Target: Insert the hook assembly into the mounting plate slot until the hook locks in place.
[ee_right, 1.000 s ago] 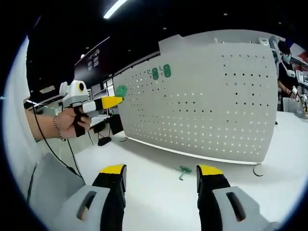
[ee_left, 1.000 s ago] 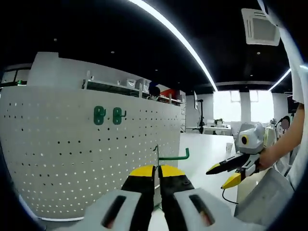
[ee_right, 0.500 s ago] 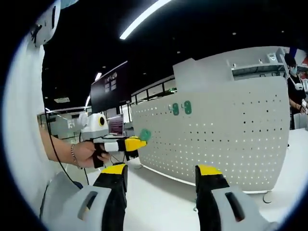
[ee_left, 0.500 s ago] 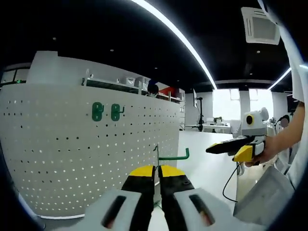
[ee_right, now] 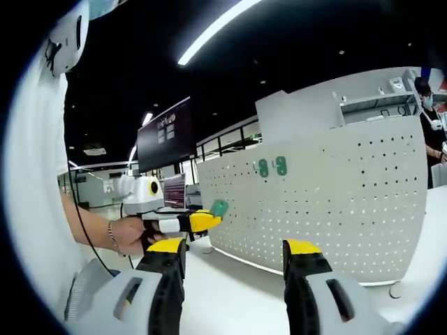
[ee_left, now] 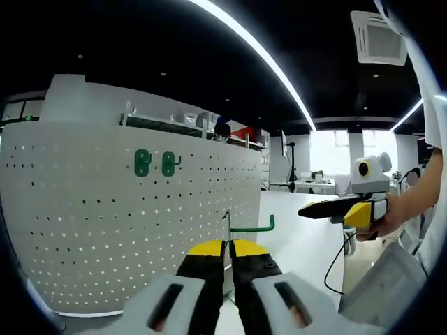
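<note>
A white curved pegboard mounting plate [ee_left: 133, 216] stands upright, with two green hooks [ee_left: 155, 162] fixed near its top. My left gripper [ee_left: 228, 251] is shut on a green hook assembly [ee_left: 250, 227], whose rod points right, just off the plate's right edge. In the right gripper view the same plate [ee_right: 328, 202] carries the two green hooks [ee_right: 272, 167], and the left gripper [ee_right: 202, 220] holds the green hook [ee_right: 219, 208] near the plate's left end. My right gripper [ee_right: 234, 255] stands open with nothing between its jaws; it appears from the right in the left gripper view [ee_left: 335, 209].
The plate stands on a white table [ee_right: 230, 293]. A person's hand [ee_right: 129, 234] holds the left gripper, with a cable hanging below. A person stands behind the plate [ee_right: 429, 115]. Desks and windows lie far back [ee_left: 314, 185].
My right gripper rose and tilted up, so its view lost the table and a loose green hook lying there. The left gripper kept its hold on the hook, nearly still.
</note>
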